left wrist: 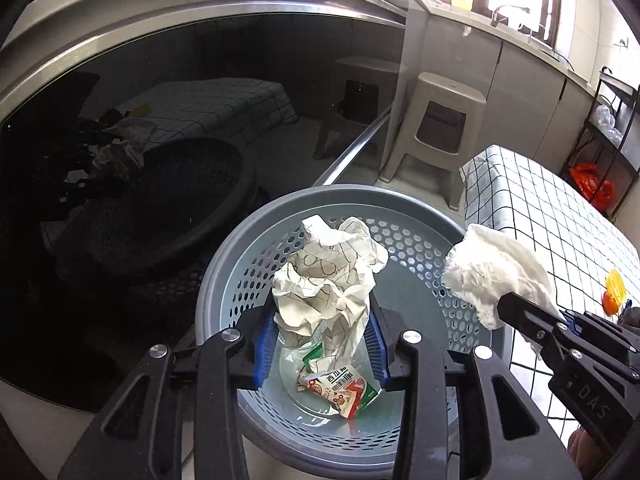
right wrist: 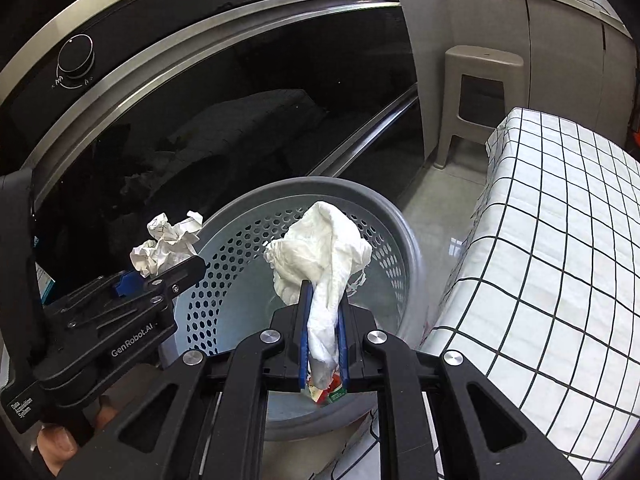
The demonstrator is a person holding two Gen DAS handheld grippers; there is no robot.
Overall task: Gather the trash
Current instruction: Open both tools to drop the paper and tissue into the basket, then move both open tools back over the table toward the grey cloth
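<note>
A grey perforated basket (left wrist: 224,264) (right wrist: 404,240) stands on the floor below both grippers. In the left wrist view my left gripper (left wrist: 322,320) holds a crumpled ball of lined paper (left wrist: 328,276) between its blue pads, over the basket's middle. From the right wrist view the paper (right wrist: 166,242) sticks out of the left gripper (right wrist: 188,270) at the basket's left rim. My right gripper (right wrist: 324,296) (left wrist: 508,304) is shut on a white tissue (right wrist: 320,248) (left wrist: 492,268) above the basket's right side. A red and green wrapper (left wrist: 344,388) (right wrist: 326,392) lies on the basket's bottom.
A dark glass oven door (left wrist: 160,140) with a steel handle (right wrist: 372,136) rises right behind the basket. A table with a checked cloth (right wrist: 560,240) (left wrist: 560,220) stands to the right, with an orange object (left wrist: 614,292) on it. A beige plastic stool (right wrist: 476,92) stands farther back.
</note>
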